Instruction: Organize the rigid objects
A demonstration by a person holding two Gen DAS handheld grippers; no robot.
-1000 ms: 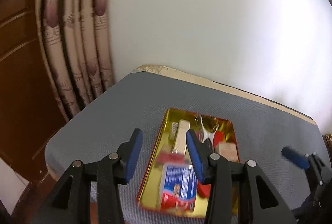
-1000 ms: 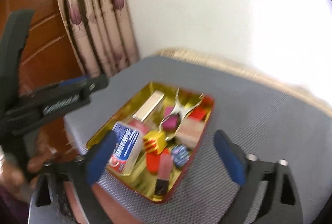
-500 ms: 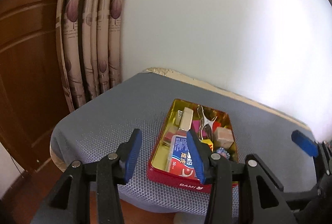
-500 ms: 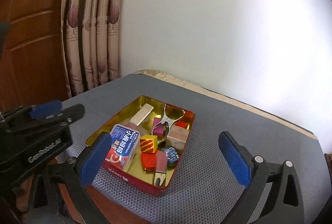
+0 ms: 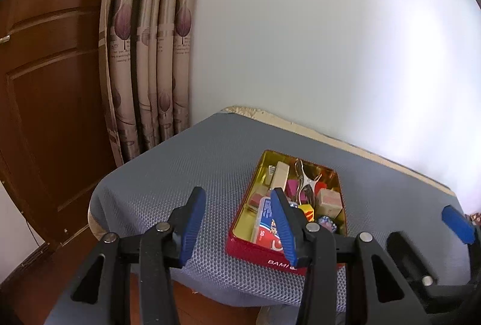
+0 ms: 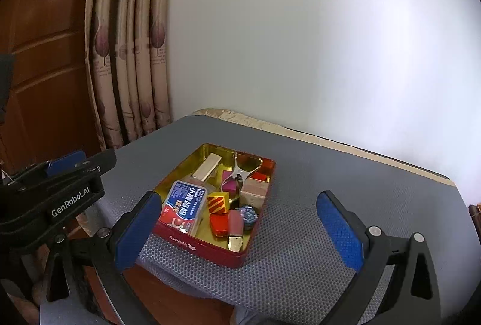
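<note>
Red tin (image 6: 210,246) with a gold inside, packed with small rigid things, lid off, flat on the grey mat
Near its front left corner lies a blue and red plastic box (image 6: 185,206), tilted on the pile; behind it a long beige bar (image 6: 207,167) points to the far wall. A metal nail clipper (image 6: 240,171) lies in the far middle, over a magenta block (image 6: 230,182). A yellow and red striped cube (image 6: 219,202), a pale carton (image 6: 255,191), a red piece (image 6: 219,223), a pink tube (image 6: 235,224) and a blue patterned ball (image 6: 249,213) fill the right half
</note>
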